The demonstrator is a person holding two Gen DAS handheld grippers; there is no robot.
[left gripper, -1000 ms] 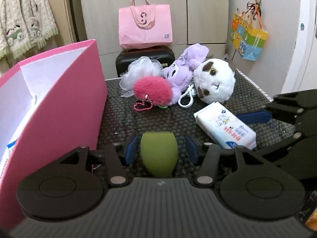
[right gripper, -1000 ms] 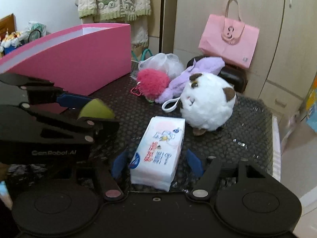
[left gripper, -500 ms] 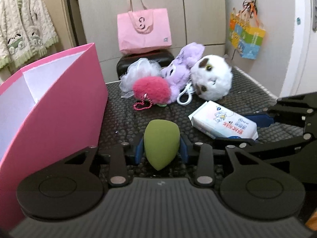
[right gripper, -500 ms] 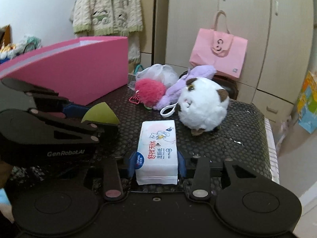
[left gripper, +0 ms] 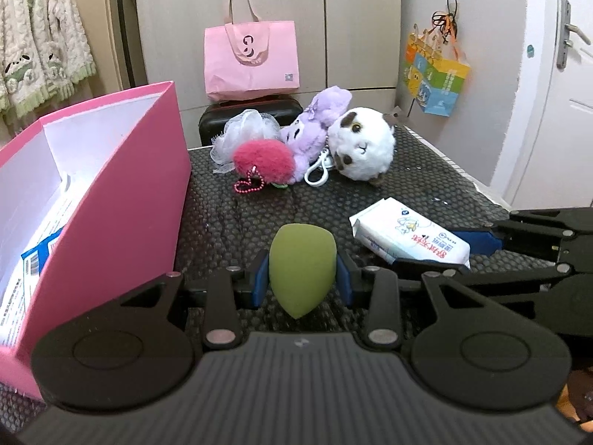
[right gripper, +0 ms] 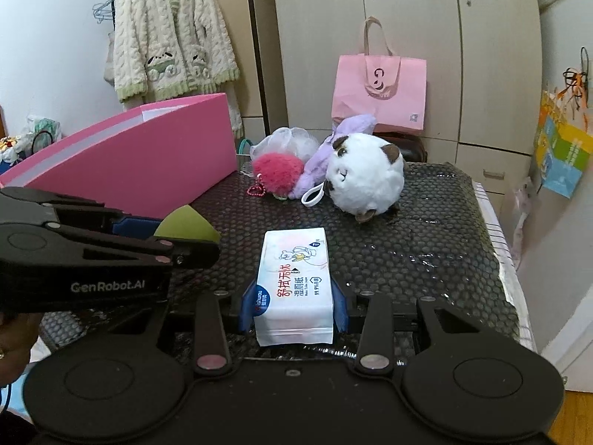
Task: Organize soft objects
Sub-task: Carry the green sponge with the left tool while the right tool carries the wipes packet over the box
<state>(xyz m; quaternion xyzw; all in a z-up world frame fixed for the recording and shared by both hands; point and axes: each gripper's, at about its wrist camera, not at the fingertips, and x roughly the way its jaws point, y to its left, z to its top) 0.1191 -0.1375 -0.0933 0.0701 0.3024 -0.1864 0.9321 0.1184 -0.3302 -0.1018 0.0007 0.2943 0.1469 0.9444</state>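
Observation:
My left gripper (left gripper: 302, 278) is shut on a green egg-shaped sponge (left gripper: 302, 263), with its blue pads pressing both sides. Between the pads of my right gripper (right gripper: 293, 307), which is shut, sits a white pack of wet wipes (right gripper: 294, 270). The two grippers are side by side over the black honeycomb mat (right gripper: 426, 241), and the sponge (right gripper: 187, 226) shows to the left in the right wrist view. An open pink box (left gripper: 122, 193) stands on the left. At the back lie a white round plush (left gripper: 361, 148), a purple plush (left gripper: 315, 126), a pink pompom (left gripper: 263, 161) and a white mesh pouf (left gripper: 241, 129).
A blue-and-white packet (left gripper: 37, 259) lies inside the pink box. Behind the table a pink tote bag (left gripper: 252, 59) rests on a black case (left gripper: 255, 111). A colourful paper bag (left gripper: 435, 78) hangs on the right wall, and a cream cardigan (right gripper: 170, 37) hangs at the left.
Both grippers went from open to shut, the left on the green sponge and the right on the wipes pack. Both have since shifted a little with their loads.

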